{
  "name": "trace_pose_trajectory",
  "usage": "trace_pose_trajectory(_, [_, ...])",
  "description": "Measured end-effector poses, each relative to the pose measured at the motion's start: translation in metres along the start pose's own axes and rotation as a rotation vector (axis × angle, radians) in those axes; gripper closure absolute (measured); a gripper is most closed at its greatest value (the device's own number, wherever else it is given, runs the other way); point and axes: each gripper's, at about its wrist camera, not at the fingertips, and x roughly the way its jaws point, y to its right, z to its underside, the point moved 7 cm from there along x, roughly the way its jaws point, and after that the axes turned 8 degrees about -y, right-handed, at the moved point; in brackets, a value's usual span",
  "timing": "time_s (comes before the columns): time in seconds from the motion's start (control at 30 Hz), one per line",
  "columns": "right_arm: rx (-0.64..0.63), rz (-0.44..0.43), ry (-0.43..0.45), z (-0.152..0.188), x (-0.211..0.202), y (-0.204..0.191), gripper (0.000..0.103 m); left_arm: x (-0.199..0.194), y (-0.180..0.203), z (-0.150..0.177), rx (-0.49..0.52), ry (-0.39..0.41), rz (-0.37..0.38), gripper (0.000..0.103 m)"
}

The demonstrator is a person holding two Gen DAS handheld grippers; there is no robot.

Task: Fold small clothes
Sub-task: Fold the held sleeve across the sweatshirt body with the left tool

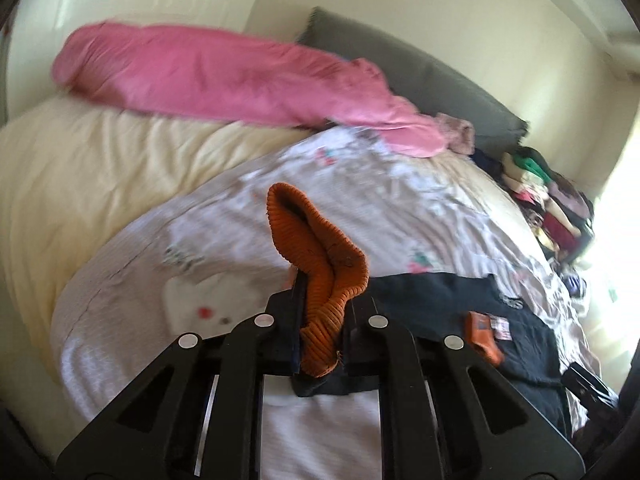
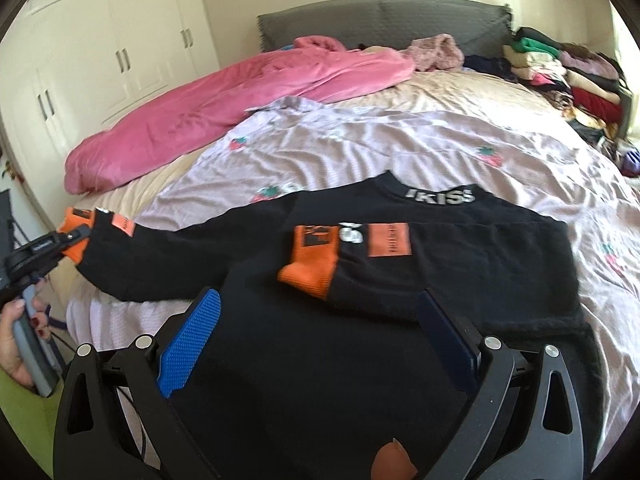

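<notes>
black sweater (image 2: 400, 248) collar reads "kiss" in white.

**Bedroom, daylight from my right**

I face a bed (image 2: 460, 92) with grey headboard (image 2: 380, 24). Cream wardrobe doors (image 2: 120, 40) on left wall, dark handles. Pink duvet (image 2: 208, 108) bunched. Stacked clothes (image 2: 568, 76) far right. Bright window glare (image 1: 616, 248).

The right tongs (image 2: 320, 320) are black, with round silver screws and blue textured pads (image 2: 192, 336). The left tongs (image 1: 324, 304) are black too. The hand (image 2: 20, 344) wears dark red nail polish.
</notes>
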Motion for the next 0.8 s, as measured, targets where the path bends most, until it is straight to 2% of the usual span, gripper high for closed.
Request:
trace_pose_trajectory(0.2, [0.070, 0.006, 0.033, 0.001, -0.014, 0.033, 0.005, -0.004, 0.068, 0.003, 0.104, -0.010, 0.084, 0.096])
trace_pose_trajectory(0.4, [0.133, 0.004, 0.073, 0.000, -0.026, 0.065, 0.005, 0.007, 0.129, 0.021, 0.204, -0.051, 0.146, 0.097])
trace_pose_trajectory(0.57, [0.191, 0.006, 0.091, 0.001, -0.033, 0.093, 0.005, 0.023, 0.177, 0.041, 0.284, -0.106, 0.203, 0.096])
trace_pose_trajectory(0.8, [0.259, 0.070, 0.109, 0.003, -0.046, 0.128, 0.005, 0.054, 0.232, 0.077, 0.371, -0.206, 0.272, 0.096])
